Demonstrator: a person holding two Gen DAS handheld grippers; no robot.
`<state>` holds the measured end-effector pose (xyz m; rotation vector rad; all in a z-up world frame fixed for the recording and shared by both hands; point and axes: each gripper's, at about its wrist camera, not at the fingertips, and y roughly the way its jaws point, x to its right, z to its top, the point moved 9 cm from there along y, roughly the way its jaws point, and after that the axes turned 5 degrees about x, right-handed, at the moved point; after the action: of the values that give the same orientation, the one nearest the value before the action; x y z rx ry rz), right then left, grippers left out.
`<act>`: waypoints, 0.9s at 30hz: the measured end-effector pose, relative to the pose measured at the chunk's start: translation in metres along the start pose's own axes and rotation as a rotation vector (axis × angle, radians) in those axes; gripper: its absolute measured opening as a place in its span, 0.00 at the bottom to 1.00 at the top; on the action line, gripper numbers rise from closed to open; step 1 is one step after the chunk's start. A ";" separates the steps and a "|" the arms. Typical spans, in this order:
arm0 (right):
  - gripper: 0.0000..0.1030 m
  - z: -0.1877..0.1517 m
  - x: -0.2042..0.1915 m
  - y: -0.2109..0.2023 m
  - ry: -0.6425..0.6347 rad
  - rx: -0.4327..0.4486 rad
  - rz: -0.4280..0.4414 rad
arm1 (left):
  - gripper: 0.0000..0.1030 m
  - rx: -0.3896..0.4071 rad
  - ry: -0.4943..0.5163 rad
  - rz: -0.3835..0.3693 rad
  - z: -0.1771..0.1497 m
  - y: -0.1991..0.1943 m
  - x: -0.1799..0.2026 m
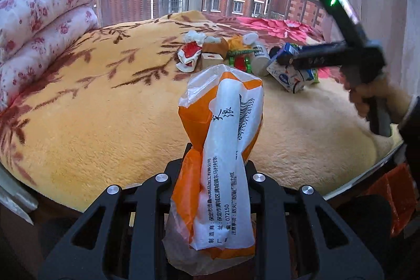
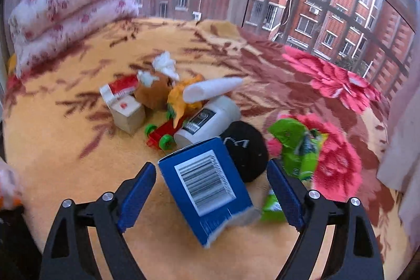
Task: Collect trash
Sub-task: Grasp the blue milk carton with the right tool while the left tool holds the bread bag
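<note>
My left gripper [image 1: 215,167] is shut on an orange-and-white plastic tissue wrapper [image 1: 223,138], holding it upright above the near edge of the bed. My right gripper [image 2: 211,190] is open, its blue pads on either side of a blue-and-white milk carton [image 2: 207,190] lying on the blanket; I cannot tell if the pads touch it. In the left wrist view the right gripper [image 1: 282,58] reaches over that carton [image 1: 291,75]. A green snack wrapper [image 2: 299,148] lies right of the carton. A crumpled red-and-white packet [image 2: 119,88] and white tissue wads [image 2: 164,64] lie farther back.
The pile on the yellow floral blanket [image 2: 78,169] also holds a wooden block [image 2: 128,114], a red toy car with green wheels [image 2: 160,135], a white bottle [image 2: 207,119], a white tube [image 2: 212,89], a black round object [image 2: 246,151]. Folded floral quilts [image 1: 39,25] lie far left.
</note>
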<state>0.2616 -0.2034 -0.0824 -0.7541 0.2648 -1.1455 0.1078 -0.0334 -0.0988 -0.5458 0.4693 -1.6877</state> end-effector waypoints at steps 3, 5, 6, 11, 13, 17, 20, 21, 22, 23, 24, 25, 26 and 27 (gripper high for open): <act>0.53 -0.011 -0.010 0.014 -0.018 -0.048 -0.007 | 0.24 0.003 -0.024 -0.019 0.003 -0.002 -0.003; 0.50 -0.013 -0.015 0.008 -0.027 -0.031 -0.028 | 0.24 0.000 -0.029 -0.017 0.004 -0.002 -0.004; 0.50 -0.012 -0.017 0.000 -0.025 -0.014 -0.046 | 0.24 -0.001 -0.029 -0.015 0.005 -0.003 -0.004; 0.50 -0.008 -0.021 -0.065 0.104 0.106 -0.004 | 0.24 0.018 -0.020 -0.025 0.012 -0.014 0.000; 0.50 -0.012 -0.027 -0.102 0.167 0.156 0.039 | 0.24 0.025 -0.011 -0.036 0.014 -0.022 0.005; 0.50 -0.033 -0.045 -0.154 0.258 0.200 0.081 | 0.24 0.049 0.033 -0.063 0.011 -0.047 0.018; 0.50 -0.065 -0.064 -0.190 0.318 0.211 0.103 | 0.24 0.047 0.068 -0.078 0.002 -0.062 0.025; 0.50 -0.072 -0.067 -0.197 0.331 0.211 0.107 | 0.24 0.043 0.081 -0.083 -0.003 -0.068 0.028; 0.50 -0.083 -0.074 -0.205 0.355 0.210 0.119 | 0.24 0.036 0.089 -0.089 -0.007 -0.071 0.030; 0.51 -0.094 -0.080 -0.213 0.374 0.208 0.131 | 0.24 0.031 0.096 -0.095 -0.012 -0.075 0.032; 0.51 -0.100 -0.085 -0.218 0.385 0.209 0.136 | 0.24 0.022 0.106 -0.104 -0.018 -0.080 0.034; 0.51 -0.110 -0.091 -0.225 0.397 0.210 0.134 | 0.24 0.014 0.113 -0.109 -0.023 -0.082 0.036; 0.51 -0.121 -0.098 -0.229 0.399 0.209 0.126 | 0.24 0.004 0.122 -0.113 -0.030 -0.085 0.037; 0.52 -0.128 -0.103 -0.233 0.398 0.208 0.121 | 0.24 -0.008 0.132 -0.115 -0.036 -0.087 0.039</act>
<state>-0.0205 -0.2105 -0.0405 -0.3176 0.5082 -1.1812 0.0122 -0.0558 -0.0734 -0.4764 0.5482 -1.8406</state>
